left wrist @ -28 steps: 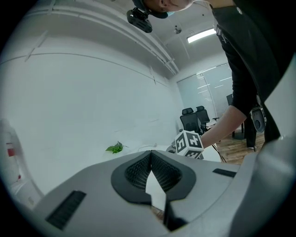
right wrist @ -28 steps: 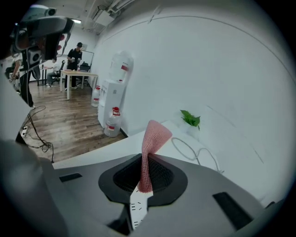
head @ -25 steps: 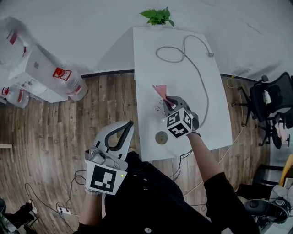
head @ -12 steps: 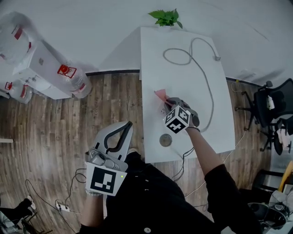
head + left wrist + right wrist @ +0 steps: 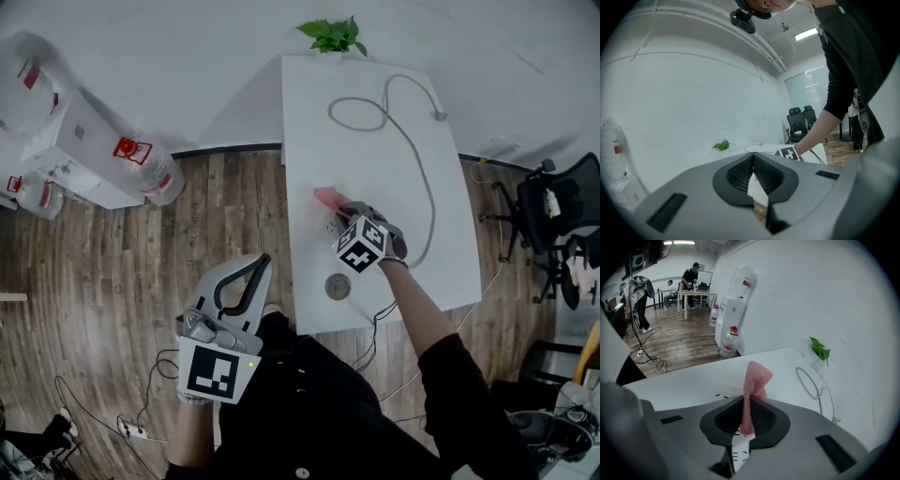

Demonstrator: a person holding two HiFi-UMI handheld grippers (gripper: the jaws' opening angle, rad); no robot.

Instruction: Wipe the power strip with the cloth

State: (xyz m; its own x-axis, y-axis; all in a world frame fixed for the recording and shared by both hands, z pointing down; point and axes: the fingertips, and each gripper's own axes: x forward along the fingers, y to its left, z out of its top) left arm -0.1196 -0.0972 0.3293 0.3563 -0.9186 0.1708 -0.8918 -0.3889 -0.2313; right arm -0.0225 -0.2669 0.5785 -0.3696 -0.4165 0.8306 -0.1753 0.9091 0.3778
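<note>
Your right tool [image 5: 746, 413] clamps the pink mesh cloth [image 5: 754, 378] by the white plastic power strip [image 5: 723, 396] — wiping looks barely begun; your left tool [image 5: 753, 171] is closed, empty.

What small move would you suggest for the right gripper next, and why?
Probably lower the right gripper a little so the pink cloth pinched in its jaws presses on the white power strip showing just beneath; contact can't be confirmed yet.

power strip [image 5: 329, 225] mostly hidden beneath the right gripper [image 5: 343, 210]; lower end of the cloth [image 5: 753, 380] vanishes between its jaws; office chair [image 5: 561, 202] cut by the edge.
</note>
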